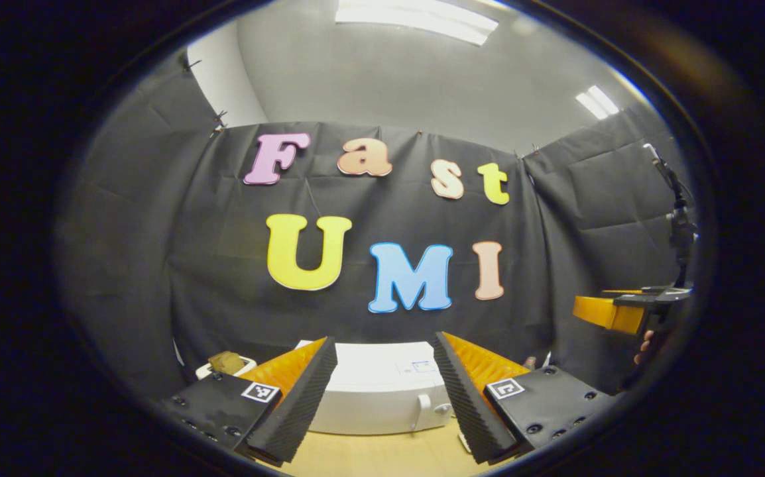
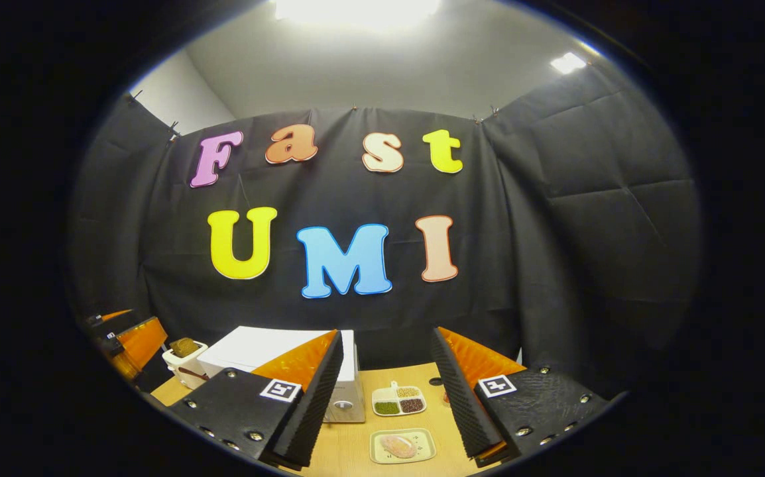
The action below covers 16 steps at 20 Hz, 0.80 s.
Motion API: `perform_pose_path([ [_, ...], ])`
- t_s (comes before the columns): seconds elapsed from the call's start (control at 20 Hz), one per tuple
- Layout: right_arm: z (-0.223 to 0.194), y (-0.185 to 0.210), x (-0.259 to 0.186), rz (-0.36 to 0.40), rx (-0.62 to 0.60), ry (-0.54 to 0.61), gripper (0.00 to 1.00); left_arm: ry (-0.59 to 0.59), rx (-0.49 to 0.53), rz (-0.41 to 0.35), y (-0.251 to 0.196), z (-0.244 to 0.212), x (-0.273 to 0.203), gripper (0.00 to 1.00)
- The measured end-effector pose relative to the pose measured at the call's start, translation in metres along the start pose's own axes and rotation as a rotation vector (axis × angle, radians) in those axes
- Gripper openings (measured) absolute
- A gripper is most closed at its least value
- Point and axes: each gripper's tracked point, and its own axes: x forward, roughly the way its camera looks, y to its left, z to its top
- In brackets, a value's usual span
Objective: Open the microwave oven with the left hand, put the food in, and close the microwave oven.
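Directly ahead of left hand-held gripper [image 1: 382, 397]: microwave oven [image 1: 382, 387].

A small white toaster [image 2: 185, 365] with a brown slice of bread [image 2: 184, 346] standing in its top slot sits at the left end of the wooden table [image 2: 356, 450]. Toward the middle of the table lies a pale divided dish [image 2: 398, 401] with four compartments (green, dark and tan fillings, too small to identify). Ceiling light panels [image 1: 415, 18] glow overhead above the grey ceiling.
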Motion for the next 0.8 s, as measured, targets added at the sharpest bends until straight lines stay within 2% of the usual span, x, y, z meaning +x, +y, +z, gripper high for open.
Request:
perform_pose_path([
  [0.1, -0.005, -0.008, 0.005, -0.008, -0.028, 0.005, 0.82, -0.005, -0.027, -0.035, -0.012, -0.009, 0.009, 0.98],
  [0.2, -0.003, -0.011, 0.009, 0.007, -0.045, -0.002, 0.82, 0.007, -0.051, -0.024, -0.016, -0.024, 0.017, 0.98],
  [0.3, -0.008, -0.012, 0.017, 0.043, -0.055, 0.001, 0.82, 0.032, -0.067, 0.007, -0.02, -0.045, 0.027, 0.98],
  [0.4, -0.018, -0.014, 0.025, 0.081, -0.07, 0.023, 0.82, 0.051, -0.083, 0.029, -0.029, -0.069, 0.039, 0.92],
  [0.5, -0.033, -0.017, 0.032, 0.124, -0.068, 0.045, 0.82, 0.077, -0.078, 0.049, -0.039, -0.101, 0.053, 0.92],
  [0.6, -0.058, -0.017, 0.038, 0.172, -0.064, 0.083, 0.82, 0.112, -0.049, 0.061, -0.049, -0.137, 0.066, 0.99],
  [0.65, -0.068, -0.018, 0.042, 0.192, -0.062, 0.102, 0.82, 0.128, -0.028, 0.066, -0.054, -0.154, 0.071, 0.9],
  [0.75, -0.089, -0.025, 0.048, 0.208, -0.066, 0.148, 0.82, 0.134, 0.001, 0.064, -0.066, -0.181, 0.085, 0.88],
  [0.8, -0.095, -0.029, 0.05, 0.209, -0.067, 0.164, 0.82, 0.142, 0.015, 0.062, -0.072, -0.195, 0.094, 0.99],
])
